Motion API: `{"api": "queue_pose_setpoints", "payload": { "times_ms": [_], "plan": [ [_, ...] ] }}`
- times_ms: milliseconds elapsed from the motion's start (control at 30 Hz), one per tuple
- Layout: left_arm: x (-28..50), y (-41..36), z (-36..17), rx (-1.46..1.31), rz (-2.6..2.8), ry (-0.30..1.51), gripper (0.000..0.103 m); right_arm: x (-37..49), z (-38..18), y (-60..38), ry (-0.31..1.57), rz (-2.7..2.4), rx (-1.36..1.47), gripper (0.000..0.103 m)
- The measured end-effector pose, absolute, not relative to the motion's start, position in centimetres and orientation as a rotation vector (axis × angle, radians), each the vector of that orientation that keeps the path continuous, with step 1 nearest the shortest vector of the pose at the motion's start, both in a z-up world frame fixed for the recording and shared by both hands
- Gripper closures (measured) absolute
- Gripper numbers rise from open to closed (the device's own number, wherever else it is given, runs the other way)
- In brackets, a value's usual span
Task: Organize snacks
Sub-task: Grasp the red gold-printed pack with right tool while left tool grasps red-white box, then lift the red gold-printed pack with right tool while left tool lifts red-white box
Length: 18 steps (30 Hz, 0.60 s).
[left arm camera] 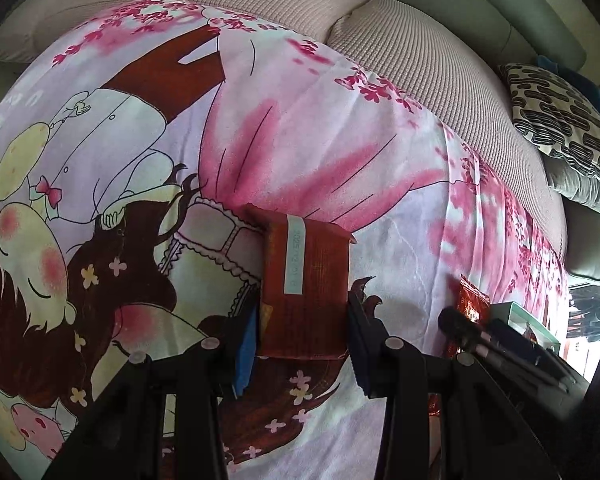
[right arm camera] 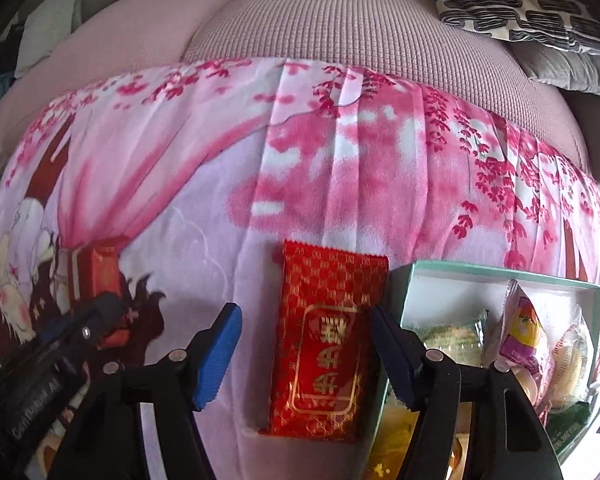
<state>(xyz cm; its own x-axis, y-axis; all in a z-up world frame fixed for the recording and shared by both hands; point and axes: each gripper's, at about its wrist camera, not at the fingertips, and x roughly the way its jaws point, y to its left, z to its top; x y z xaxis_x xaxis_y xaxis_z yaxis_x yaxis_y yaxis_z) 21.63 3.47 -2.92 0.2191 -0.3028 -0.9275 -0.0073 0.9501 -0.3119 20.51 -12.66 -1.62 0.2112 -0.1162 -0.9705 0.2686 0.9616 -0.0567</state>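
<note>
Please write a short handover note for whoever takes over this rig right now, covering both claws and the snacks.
Left claw: closed on the orange-brown snack packet, held over the printed blanket.
Right claw: open, straddling the red snack packet lying on the blanket; the right finger looks to touch it, no grip yet.
Green box: just right of the red packet, already holding several wrapped snacks.
Done: some snacks boxed.
Left: probably grip the red packet and box both packets.
</note>
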Motion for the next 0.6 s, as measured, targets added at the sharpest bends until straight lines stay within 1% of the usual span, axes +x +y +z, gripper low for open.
{"api": "queue_pose_setpoints", "payload": {
  "times_ms": [300, 500, 600],
  "plan": [
    [21.7, 3.5, -2.9, -0.282, -0.212, 1.341, 0.061, 22.7, -1.8, -14.0, 1.31, -0.303, 0.148, 0.032],
    [21.8, 3.8, -3.0, -0.294, -0.213, 1.343, 0.061, 24.2, -2.5, -13.6, 1.347, -0.293, 0.114, 0.032],
    [21.9, 3.9, -3.0, -0.298, -0.216, 1.344, 0.061, 25.1, -3.8, -13.6, 1.392, -0.262, 0.184, 0.032]
  ]
}}
